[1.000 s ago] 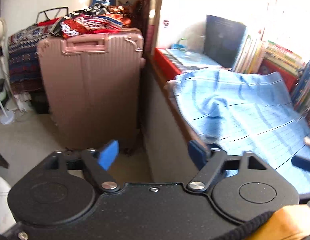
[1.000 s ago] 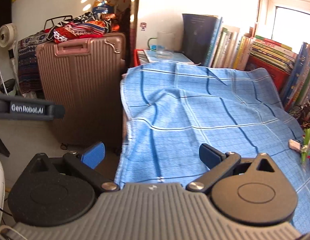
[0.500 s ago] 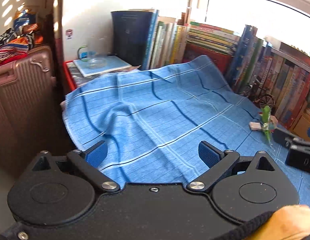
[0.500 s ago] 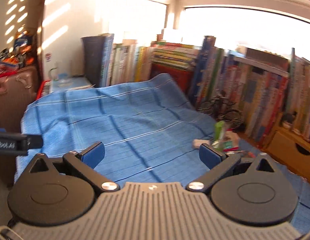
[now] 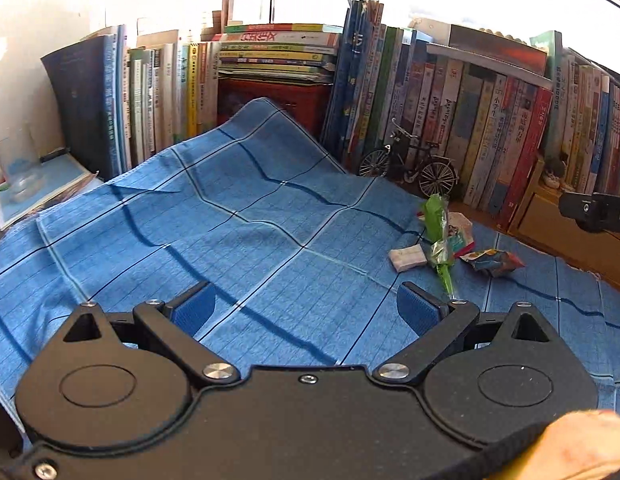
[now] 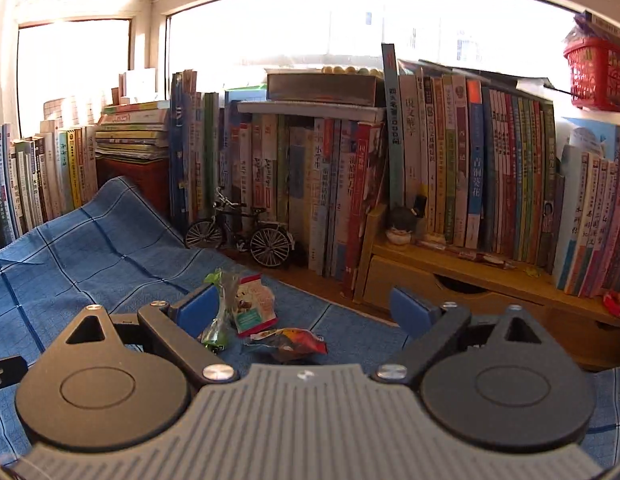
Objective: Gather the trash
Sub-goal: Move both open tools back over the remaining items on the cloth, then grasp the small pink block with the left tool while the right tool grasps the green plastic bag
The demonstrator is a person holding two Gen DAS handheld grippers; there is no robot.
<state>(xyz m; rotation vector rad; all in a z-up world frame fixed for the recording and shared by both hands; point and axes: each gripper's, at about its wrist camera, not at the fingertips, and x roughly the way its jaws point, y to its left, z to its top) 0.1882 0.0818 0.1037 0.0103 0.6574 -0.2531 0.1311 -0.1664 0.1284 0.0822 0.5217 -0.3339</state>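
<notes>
Trash lies in a small heap on the blue checked cloth [image 5: 238, 216]: a green plastic wrapper [image 5: 438, 224], a small white packet [image 5: 408, 258], a red-edged white packet [image 5: 460, 234] and a crumpled colourful wrapper [image 5: 494, 262]. My left gripper [image 5: 306, 308] hangs open over bare cloth, left of and nearer than the heap. In the right wrist view the green wrapper [image 6: 220, 316], the white packet [image 6: 254, 308] and the colourful wrapper [image 6: 290, 342] lie just ahead of my right gripper [image 6: 306, 310]. Its jaws are closing but stand wide, pads touching nothing.
A row of upright books [image 6: 450, 168] lines the window behind the cloth. A model bicycle [image 6: 242, 236] stands before them. A wooden drawer unit [image 6: 450, 288] sits at the right, a red basket [image 6: 598, 76] above it. A glass [image 5: 18, 160] stands far left.
Both grippers have swung right, from the pink suitcase and the cloth's left edge towards the books and the trash heap. The left jaws have widened; the right ones have narrowed a little.
</notes>
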